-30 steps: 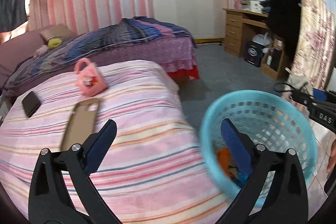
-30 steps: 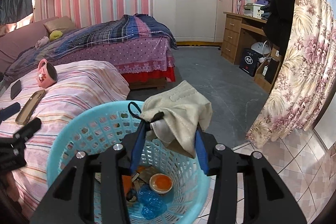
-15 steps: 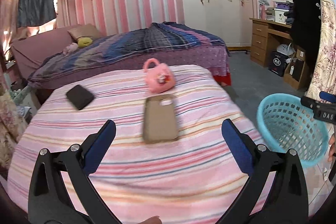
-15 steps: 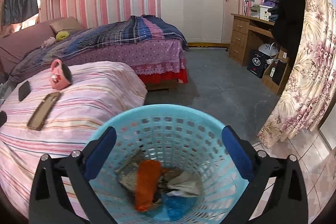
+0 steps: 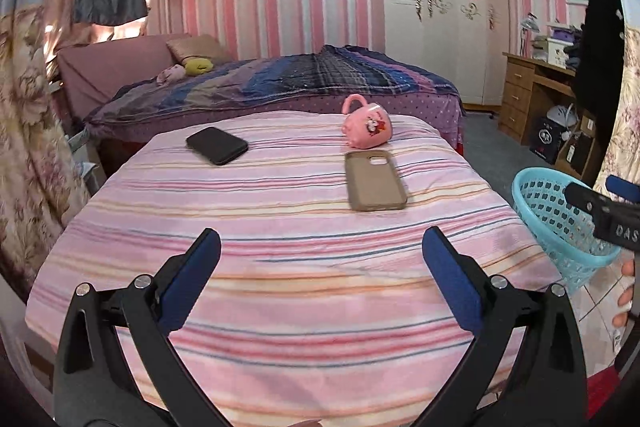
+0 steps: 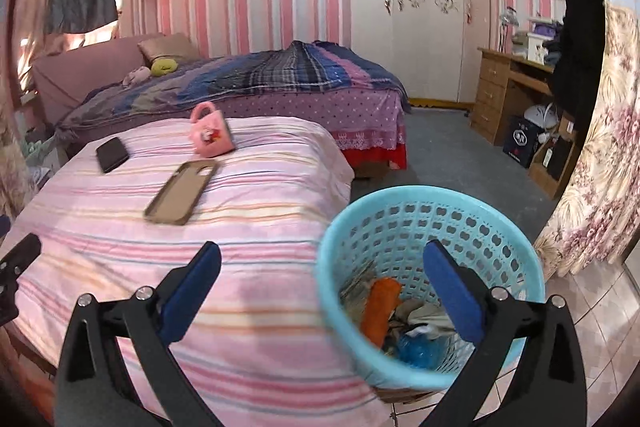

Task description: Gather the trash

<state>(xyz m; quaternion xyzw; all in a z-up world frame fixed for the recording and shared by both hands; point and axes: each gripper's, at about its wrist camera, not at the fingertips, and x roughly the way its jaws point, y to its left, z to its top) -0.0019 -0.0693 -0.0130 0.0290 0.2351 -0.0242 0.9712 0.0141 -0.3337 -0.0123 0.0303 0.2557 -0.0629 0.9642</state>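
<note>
- Right gripper (image 6: 320,291): jaws stand wide apart and hold nothing. Were clamped on a beige cloth over the basket a second ago; sprang apart within that second.
- Beige cloth (image 6: 424,315) now lies inside the blue basket (image 6: 404,197), among an orange item (image 6: 380,311) and a blue wrapper (image 6: 416,347). Basket stands on the floor just beside the striped bed (image 6: 240,267).
- Left gripper (image 5: 320,291): spread wide, empty, above the striped bedcover. Faced the basket a second ago; now faces the bed square on.
- Judged: one drop done, search for the next piece underway.
- On the bed: black phone (image 5: 217,145), brown phone case (image 5: 374,181), pink mug (image 5: 367,127) on its side. None reads clearly as trash.
- Writing: "DAS" on the other gripper's body at the left view's right edge, cut off. Mug print: cartoon figure, no legible text.
</note>
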